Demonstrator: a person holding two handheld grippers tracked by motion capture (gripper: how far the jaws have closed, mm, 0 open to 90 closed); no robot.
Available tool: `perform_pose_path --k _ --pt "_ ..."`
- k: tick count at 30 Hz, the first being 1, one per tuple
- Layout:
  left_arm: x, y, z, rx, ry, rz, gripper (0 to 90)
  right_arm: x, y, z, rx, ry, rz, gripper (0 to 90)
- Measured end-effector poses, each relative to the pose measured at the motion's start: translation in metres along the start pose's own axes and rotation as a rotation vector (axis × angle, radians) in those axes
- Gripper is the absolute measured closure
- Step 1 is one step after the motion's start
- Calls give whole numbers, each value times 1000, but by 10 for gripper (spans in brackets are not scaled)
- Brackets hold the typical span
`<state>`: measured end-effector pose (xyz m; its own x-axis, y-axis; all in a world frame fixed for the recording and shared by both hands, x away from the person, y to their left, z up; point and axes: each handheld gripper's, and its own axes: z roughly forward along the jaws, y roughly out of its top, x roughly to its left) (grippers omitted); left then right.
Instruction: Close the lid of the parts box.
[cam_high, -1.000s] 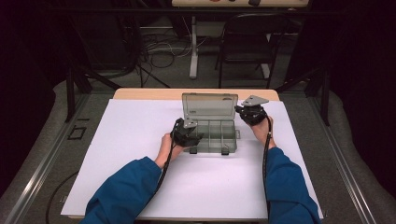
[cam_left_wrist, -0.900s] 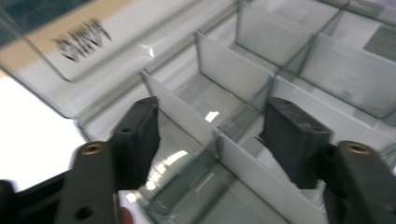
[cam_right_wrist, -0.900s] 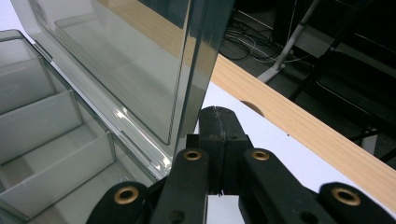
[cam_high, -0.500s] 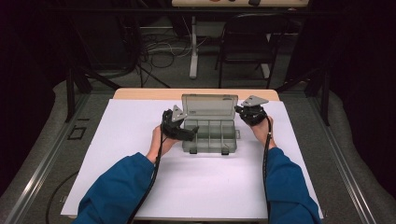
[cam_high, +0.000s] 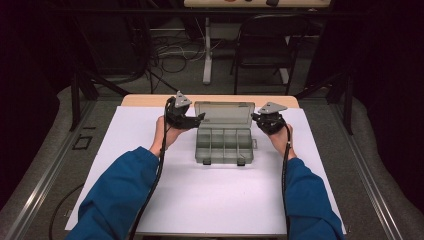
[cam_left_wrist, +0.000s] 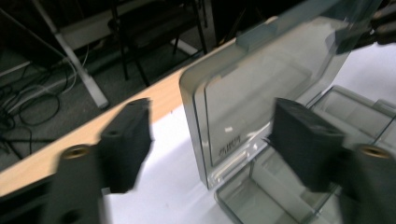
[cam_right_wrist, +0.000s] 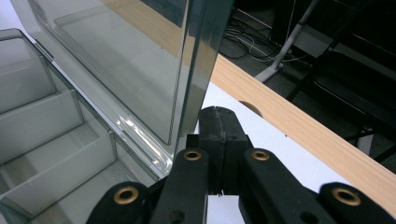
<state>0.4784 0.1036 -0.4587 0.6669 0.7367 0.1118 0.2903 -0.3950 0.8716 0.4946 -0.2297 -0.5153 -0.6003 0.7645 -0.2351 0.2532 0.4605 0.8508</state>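
Lid (cam_high: 224, 113) of the clear smoky-grey plastic compartment box (cam_high: 223, 145) stands upright along the box's 12 o'clock edge, and the box sits on the white sheet covering the wooden surface (cam_high: 150, 101), slightly toward 12 o'clock from the sheet's centre. Empty dividers show in the tray.

The left tool (cam_high: 199, 118) is at the lid's 9 o'clock corner. A second ago it was lower, over the tray's 9 o'clock side; half a second ago it had drawn off toward 9 o'clock; now it is raised and farther toward 12 o'clock, level with the lid. Its jaws have just been closing after a wider spread. In the left gripper view the left tool (cam_left_wrist: 212, 140) has its two black pads standing apart with the lid's corner edge between them; neither pad presses on the plastic, so it is released.

The right tool (cam_high: 256, 118) is at the lid's 3 o'clock end, in the same place as in both earlier frames. In the right gripper view the right tool (cam_right_wrist: 219, 114) is clenched, pads together, with the lid's edge just beside its tip; whether it touches the lid I cannot tell.

Blue sleeves (cam_high: 120, 195) enter from 6 o'clock.
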Motion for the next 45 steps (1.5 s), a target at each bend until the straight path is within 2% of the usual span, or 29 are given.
perform_pose_path --k 2,4,5,10,14,20,26,31,34,36,37,40,43,45 --pt "0 3 -1 -10 5 25 424 0 0 0 2 -2 3 900" --pt "-1 5 -1 -19 -11 36 502 0 0 0 4 -5 6 900" --pt "-1 6 0 -15 8 48 522 0 0 1 5 -7 6 900" --pt "4 5 0 -19 9 45 646 0 1 0 20 -8 2 900" --pt "5 6 2 -22 12 63 659 1 2 0 38 -18 -7 900" --pt "8 5 6 -10 14 69 665 2 3 1 41 -27 -15 900" --pt "9 5 6 -20 19 74 737 2 4 0 52 -31 -24 891" --pt "10 5 6 -16 18 84 748 0 6 -2 75 -51 -39 810" --pt "10 5 6 -16 19 84 751 -4 8 -8 95 -58 -38 710" --pt "10 5 6 -17 20 85 753 -8 10 -16 111 -62 -24 601" --pt "10 5 6 -15 19 87 753 -9 11 -17 105 -64 -20 589" --pt "10 4 7 -20 20 80 753 -14 17 -30 97 -33 2 508" --pt "10 5 7 -14 25 85 753 -12 27 -40 83 -17 -22 506" --pt "9 5 7 -11 29 92 753 -9 37 -44 78 2 -11 517"
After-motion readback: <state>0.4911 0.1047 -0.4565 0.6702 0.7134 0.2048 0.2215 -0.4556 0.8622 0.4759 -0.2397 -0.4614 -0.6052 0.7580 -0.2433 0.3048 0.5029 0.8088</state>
